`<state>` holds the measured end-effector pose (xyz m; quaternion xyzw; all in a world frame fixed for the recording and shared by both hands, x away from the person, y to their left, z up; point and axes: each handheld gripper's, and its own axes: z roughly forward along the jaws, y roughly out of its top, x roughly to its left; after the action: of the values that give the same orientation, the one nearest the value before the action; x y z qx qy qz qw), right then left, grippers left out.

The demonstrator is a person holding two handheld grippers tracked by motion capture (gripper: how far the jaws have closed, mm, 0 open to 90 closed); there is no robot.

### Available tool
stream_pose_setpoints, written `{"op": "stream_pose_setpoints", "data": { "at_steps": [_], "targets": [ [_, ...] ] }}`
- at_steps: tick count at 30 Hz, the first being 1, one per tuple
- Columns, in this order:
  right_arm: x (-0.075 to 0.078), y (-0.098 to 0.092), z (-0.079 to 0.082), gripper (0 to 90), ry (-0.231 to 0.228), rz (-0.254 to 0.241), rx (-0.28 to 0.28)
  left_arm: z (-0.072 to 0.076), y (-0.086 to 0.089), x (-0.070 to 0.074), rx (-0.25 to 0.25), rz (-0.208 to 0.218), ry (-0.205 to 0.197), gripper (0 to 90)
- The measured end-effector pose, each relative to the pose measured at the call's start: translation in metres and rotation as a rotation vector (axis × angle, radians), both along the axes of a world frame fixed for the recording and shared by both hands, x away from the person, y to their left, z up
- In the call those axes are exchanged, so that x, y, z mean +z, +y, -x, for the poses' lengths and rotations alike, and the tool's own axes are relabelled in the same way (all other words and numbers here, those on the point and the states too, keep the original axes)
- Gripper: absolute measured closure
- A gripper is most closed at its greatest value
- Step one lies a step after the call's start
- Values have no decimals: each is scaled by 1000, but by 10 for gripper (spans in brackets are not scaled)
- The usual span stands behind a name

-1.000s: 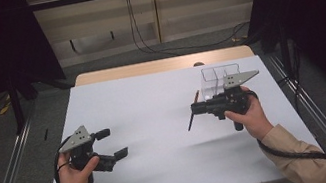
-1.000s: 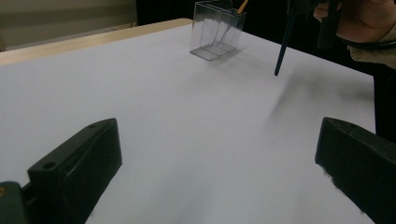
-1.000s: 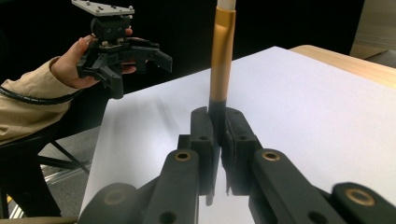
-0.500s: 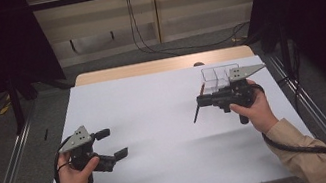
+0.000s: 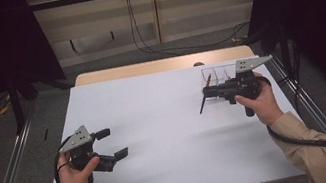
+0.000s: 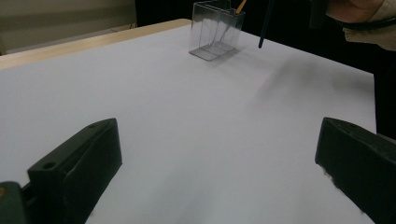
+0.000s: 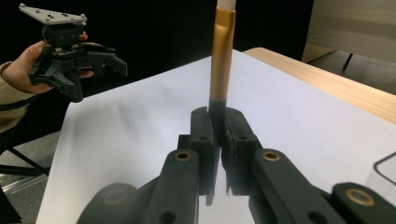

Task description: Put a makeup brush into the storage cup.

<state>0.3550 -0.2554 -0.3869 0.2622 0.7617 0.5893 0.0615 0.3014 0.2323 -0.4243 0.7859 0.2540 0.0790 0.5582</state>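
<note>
pen held beside the clear box

a clear plastic box [image 5: 217, 74] stands on the far right part of the white table [image 5: 169, 136]. it has compartments inside, and one thin stick with an orange tip [image 6: 240, 5] leans in it. what the other compartments hold i cannot tell.

the right gripper [image 5: 208, 92] is closed tight on a pen [image 5: 203, 101], which has a dark lower part and a gold band [image 7: 222, 51]. the pen hangs above the table, just beside the box, with its tip pointing down to the near left.

the left gripper [image 5: 114, 143] rests low at the near left, its jaws wide apart and holding nothing.

compared with one second before, the right gripper and the pen are closer to the box. the left gripper has not moved.
</note>
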Motion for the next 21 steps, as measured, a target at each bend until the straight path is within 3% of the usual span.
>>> {"op": "stream_pose_setpoints", "data": {
  "at_steps": [21],
  "targets": [
    [9, -25, -11, 842, -1, 34, -71, -1, -1, -1, -1, -2, -4, 4]
  ]
}}
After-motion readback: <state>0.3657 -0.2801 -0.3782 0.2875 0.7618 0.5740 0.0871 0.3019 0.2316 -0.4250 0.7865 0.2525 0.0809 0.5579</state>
